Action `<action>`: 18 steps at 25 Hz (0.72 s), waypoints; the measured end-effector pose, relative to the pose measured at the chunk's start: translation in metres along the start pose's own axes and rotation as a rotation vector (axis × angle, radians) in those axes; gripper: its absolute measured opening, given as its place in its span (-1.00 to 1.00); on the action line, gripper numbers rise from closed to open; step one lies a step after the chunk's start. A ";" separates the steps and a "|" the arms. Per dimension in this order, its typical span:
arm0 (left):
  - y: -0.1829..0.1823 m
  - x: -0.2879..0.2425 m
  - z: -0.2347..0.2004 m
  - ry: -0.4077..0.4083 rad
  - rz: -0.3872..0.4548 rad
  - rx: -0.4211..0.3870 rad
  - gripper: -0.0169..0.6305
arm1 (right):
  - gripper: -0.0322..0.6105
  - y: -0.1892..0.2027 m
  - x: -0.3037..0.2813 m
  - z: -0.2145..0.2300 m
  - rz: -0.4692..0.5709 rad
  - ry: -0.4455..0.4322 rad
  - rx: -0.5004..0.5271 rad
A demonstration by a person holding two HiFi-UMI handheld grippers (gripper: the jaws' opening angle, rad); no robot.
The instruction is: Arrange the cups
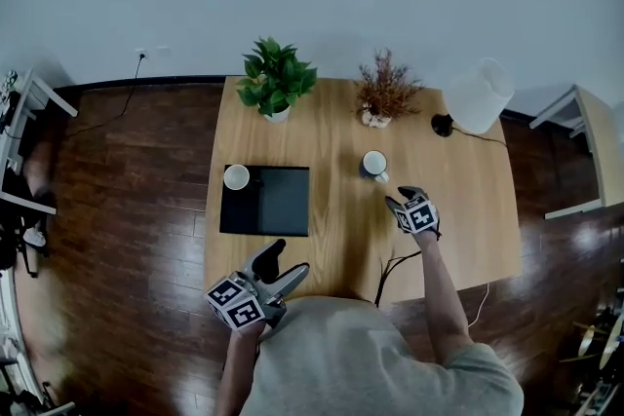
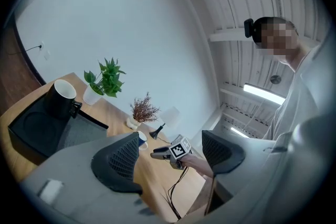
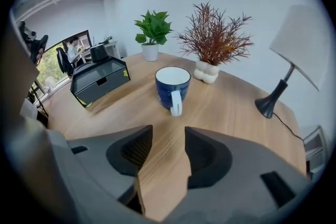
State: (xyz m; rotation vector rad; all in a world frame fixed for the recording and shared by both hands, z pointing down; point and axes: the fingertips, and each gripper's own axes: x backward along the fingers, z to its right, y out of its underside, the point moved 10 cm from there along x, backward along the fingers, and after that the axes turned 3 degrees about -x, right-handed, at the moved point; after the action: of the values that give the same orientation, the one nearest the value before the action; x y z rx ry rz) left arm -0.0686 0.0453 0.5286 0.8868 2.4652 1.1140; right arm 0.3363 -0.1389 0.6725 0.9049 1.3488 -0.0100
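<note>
right claw (image 3: 168,136): jaws apart, empty | blue cup (image 3: 172,86): just ahead, untouched

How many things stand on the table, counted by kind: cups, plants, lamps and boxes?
Cups: 2 (blue cup, black cup)
Plants: 2 (green plant, dried plant)
Lamp: 1
Box: 1
Total: 6

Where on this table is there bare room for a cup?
Free: the table on the right, this side of the lamp; the strip between black box and blue cup. Crowded: the far edge, with plant, dried plant and lamp.
</note>
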 end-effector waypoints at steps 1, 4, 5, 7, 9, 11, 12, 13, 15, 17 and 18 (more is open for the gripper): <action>0.000 0.000 0.001 -0.002 -0.004 -0.003 0.17 | -0.25 -0.006 -0.005 0.004 -0.006 0.004 0.015; -0.002 0.001 0.003 -0.016 -0.003 -0.010 0.17 | -0.25 -0.032 -0.020 0.007 -0.025 0.004 0.086; -0.002 0.003 0.003 -0.022 -0.001 -0.011 0.17 | -0.25 -0.042 -0.023 0.006 -0.033 0.005 0.112; -0.003 0.005 0.004 -0.032 0.003 -0.015 0.17 | -0.30 -0.057 -0.032 0.002 -0.056 0.008 0.166; -0.002 0.007 0.003 -0.039 0.007 -0.019 0.17 | -0.42 -0.065 -0.043 -0.001 -0.089 0.003 0.220; -0.002 0.008 0.004 -0.045 0.014 -0.016 0.17 | -0.46 -0.068 -0.049 -0.004 -0.130 0.003 0.264; -0.002 0.009 0.004 -0.045 0.016 -0.016 0.17 | -0.52 -0.069 -0.049 -0.005 -0.144 0.005 0.273; -0.002 0.010 0.004 -0.044 0.016 -0.020 0.17 | -0.57 -0.070 -0.047 -0.005 -0.147 -0.002 0.266; -0.003 0.011 0.004 -0.044 0.018 -0.021 0.17 | -0.63 -0.070 -0.042 -0.008 -0.146 -0.024 0.242; -0.003 0.012 0.003 -0.048 0.025 -0.011 0.17 | -0.64 -0.065 -0.039 -0.011 -0.164 -0.030 0.231; -0.003 0.012 0.003 -0.048 0.027 -0.008 0.17 | -0.64 -0.061 -0.037 -0.011 -0.171 -0.035 0.218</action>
State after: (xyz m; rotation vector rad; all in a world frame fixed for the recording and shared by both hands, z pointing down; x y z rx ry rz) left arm -0.0772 0.0528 0.5245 0.9368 2.4150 1.0981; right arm 0.2865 -0.1917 0.6706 0.9633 1.4067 -0.3081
